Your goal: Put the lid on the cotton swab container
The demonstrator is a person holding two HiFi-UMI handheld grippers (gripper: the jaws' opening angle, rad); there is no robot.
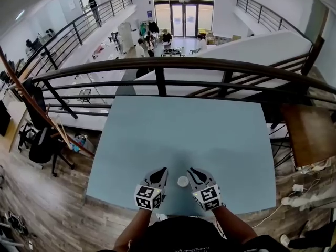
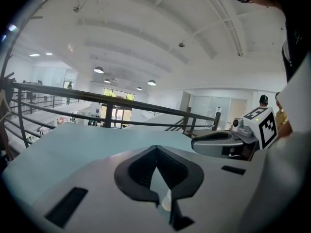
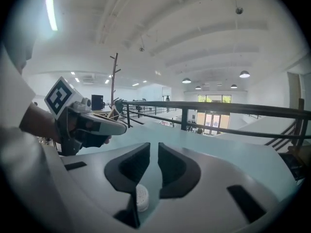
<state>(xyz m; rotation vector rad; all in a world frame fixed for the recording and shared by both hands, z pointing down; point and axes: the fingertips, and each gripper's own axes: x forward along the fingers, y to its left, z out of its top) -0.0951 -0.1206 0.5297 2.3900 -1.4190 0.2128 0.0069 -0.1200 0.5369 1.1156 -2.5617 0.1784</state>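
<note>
- Head view is showing the container point(image 1: 182, 181), small, round and white, sitting on the table point(image 1: 184, 130) near the front edge, right between the two grippers.
- Left gripper point(image 1: 163, 170) is hovering just left of it, not touching; in the left gripper view its jaws are pressing together at the tips w/ nothing pinched.
- Right gripper point(image 1: 192, 171) is hovering just right of it, also apart from it; in the right gripper view its jaws are standing nearly together, a slim gap showing, nothing in it.
- Both gripper views are catching the container low down, under the jaws rather than between them, so the grippers are prob. being held above it and pointing out across the table toward the railing point(image 1: 157, 63).
- No loose lid is showing anywhere on the table. My guess: the lid is already sitting on the container, which would explain both grippers being empty and off it. Top of it is looking white w/ a faint speckle, too small to say for sure.
- Flanking it evenly like this is keeping either side ready for steadying or pressing, if the lid is needing another push.
</note>
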